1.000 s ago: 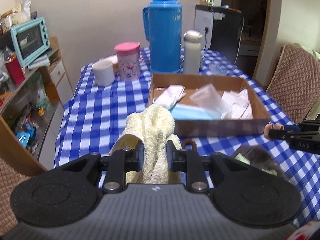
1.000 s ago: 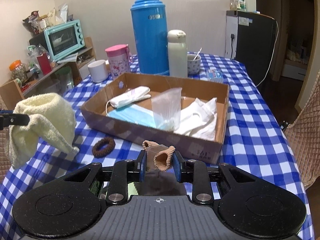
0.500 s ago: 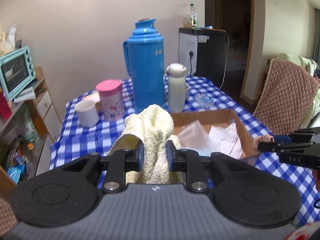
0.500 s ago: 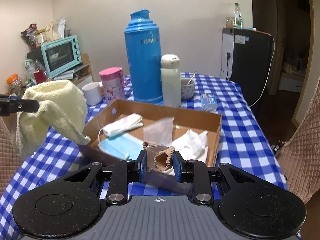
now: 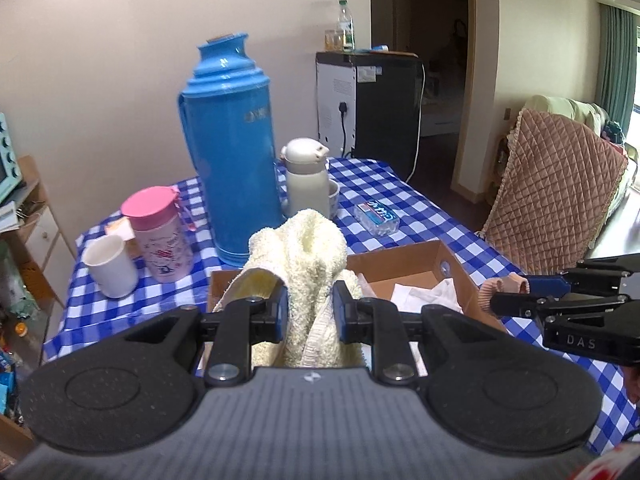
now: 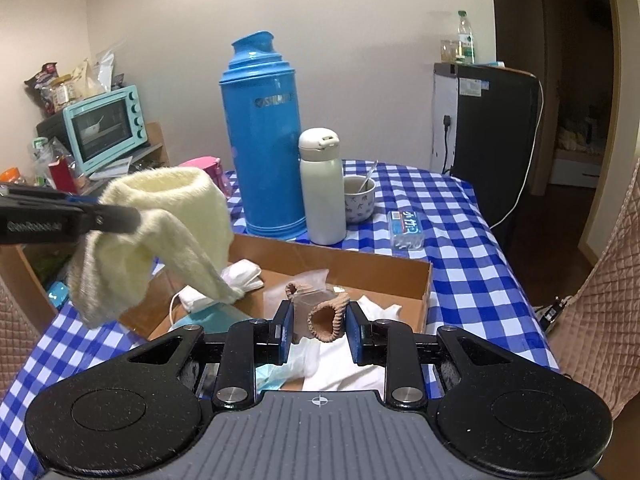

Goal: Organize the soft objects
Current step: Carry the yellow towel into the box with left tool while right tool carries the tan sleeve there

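My left gripper (image 5: 308,312) is shut on a pale yellow towel (image 5: 308,256), held in the air over the left end of the cardboard box (image 5: 404,258). The towel (image 6: 160,232) hangs from that gripper (image 6: 132,214) in the right wrist view. My right gripper (image 6: 318,324) is shut on a brown sock (image 6: 326,318), held above the box (image 6: 344,258). The right gripper (image 5: 504,296) also shows at the right of the left wrist view with the sock (image 5: 500,290). The box holds white cloths (image 6: 344,368), a blue face mask (image 6: 208,316) and a clear plastic bag (image 6: 308,284).
On the blue checked tablecloth (image 6: 460,248) behind the box stand a tall blue thermos (image 6: 264,140), a white flask (image 6: 322,188), a small cup with a spoon (image 6: 360,198), a tissue pack (image 6: 406,228), a pink cup (image 5: 158,236) and a white mug (image 5: 110,266). A quilted chair (image 5: 556,188) stands right.
Both grippers have risen and moved forward over the box, carrying the towel and the sock. The hair tie on the table has left view.
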`<state>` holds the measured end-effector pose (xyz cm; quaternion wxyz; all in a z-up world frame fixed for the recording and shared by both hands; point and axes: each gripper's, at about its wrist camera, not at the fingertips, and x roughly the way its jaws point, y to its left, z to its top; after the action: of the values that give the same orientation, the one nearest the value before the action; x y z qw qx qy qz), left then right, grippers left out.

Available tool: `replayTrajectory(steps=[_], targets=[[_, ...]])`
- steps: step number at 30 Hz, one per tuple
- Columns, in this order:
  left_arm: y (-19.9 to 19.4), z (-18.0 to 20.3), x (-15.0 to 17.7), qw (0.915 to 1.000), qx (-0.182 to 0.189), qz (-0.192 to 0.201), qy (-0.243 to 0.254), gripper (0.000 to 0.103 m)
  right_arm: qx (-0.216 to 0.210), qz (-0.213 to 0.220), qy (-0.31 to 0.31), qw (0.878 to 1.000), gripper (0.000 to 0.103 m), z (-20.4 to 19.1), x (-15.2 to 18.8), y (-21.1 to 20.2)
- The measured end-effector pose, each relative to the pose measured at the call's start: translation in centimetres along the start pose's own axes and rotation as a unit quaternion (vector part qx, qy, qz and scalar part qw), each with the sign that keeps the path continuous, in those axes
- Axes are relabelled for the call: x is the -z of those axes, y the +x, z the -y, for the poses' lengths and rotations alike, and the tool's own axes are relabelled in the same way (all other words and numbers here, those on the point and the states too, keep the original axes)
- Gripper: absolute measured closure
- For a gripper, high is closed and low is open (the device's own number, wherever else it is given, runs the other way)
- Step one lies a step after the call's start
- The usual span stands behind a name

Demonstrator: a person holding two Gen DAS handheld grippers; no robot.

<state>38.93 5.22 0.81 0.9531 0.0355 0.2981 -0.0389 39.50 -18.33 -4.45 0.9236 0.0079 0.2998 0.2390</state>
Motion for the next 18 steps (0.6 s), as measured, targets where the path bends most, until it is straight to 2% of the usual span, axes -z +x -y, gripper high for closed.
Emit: replayTrajectory(steps=[13,16,17,18], targets=[[7.8,0.5,0.8,0.9993,0.022,-0.024,-0.016,0.08,0.008,-0.021,0.029,0.999,0.075,2.2,0.0,4.0],[9.6,0.3,1.6,0.9979,0.029,-0.054,-0.02,0.071,0.008,-0.03,0.036,0.999,0.075,2.7,0.3,4.7],[10.0,0.3,2.0,0.9973,0.029,-0.065,-0.02,0.063,0.008,-0.033,0.039,0.999,0.075,2.8,0.4,4.9],[10.3,0.2,2.3,0.9967,0.029,-0.074,-0.017,0.062,0.005,-0.036,0.042,0.998,0.075,2.9,0.5,5.0]])
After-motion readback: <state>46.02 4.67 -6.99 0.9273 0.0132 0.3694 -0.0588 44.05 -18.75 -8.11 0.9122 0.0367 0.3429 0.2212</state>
